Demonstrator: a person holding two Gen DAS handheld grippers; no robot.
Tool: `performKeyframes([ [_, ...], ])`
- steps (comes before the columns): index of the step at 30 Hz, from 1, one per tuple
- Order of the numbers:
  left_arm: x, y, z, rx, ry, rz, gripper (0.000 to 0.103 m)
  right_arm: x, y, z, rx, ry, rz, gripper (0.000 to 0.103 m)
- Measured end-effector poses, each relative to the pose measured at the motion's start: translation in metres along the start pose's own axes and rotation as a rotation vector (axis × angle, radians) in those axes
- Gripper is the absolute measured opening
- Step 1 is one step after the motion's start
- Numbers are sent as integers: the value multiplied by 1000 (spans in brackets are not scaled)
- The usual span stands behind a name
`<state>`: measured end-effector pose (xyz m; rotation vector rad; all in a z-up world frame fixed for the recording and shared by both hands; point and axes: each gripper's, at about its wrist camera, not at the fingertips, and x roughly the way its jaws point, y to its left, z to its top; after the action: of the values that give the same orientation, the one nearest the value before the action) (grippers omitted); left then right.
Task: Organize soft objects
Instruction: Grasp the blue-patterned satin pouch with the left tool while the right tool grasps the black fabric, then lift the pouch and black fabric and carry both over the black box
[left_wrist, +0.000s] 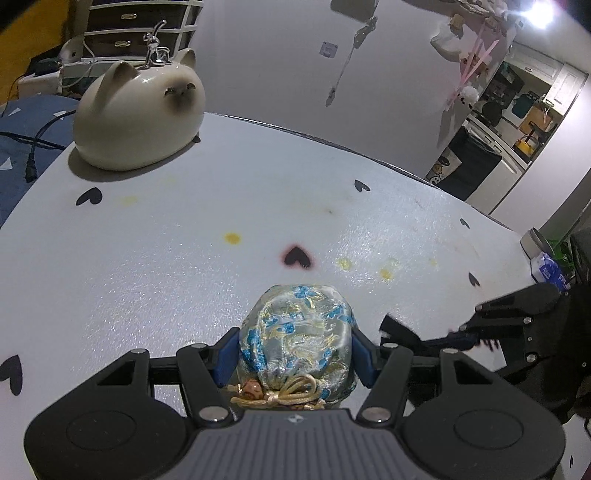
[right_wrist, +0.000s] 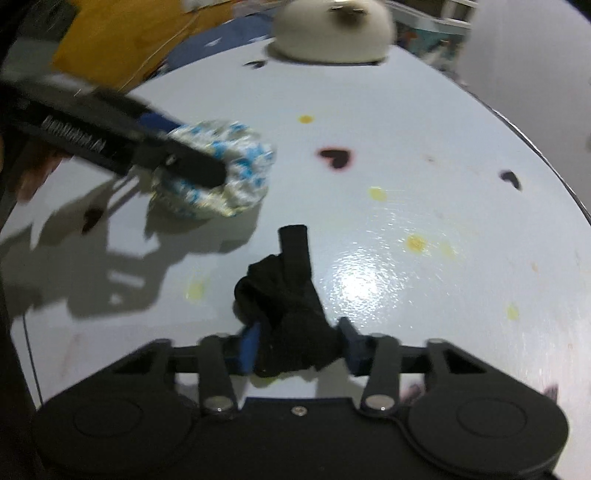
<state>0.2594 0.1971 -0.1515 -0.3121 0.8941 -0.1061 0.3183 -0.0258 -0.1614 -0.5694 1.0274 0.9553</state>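
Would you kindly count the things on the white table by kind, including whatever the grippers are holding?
Brocade pouch, in the left gripper: 1
Black cloth, in the right gripper: 1
Ceramic cat, far end of the table: 1
Total: 3

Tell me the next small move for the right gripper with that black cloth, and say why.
Probably lift it a little. The right gripper has its blue fingers pressed against the bunched black cloth, whose free end still lies on the white table. The left gripper already holds the brocade pouch close by, so rising straight up should keep the two apart.
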Motion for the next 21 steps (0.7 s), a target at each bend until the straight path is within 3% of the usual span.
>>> performKeyframes([
  [3,-6,-2,-4,-4,-9,7,62,0,0,-4,107,-14,-39,27],
  [10,-23,-12,-16,-17,-31,34,61,-14,20,-27,344,-70,-104,25],
  [21,-51,-35,-36,1,-50,23,61,-65,51,-62,535,-202,-164,25],
])
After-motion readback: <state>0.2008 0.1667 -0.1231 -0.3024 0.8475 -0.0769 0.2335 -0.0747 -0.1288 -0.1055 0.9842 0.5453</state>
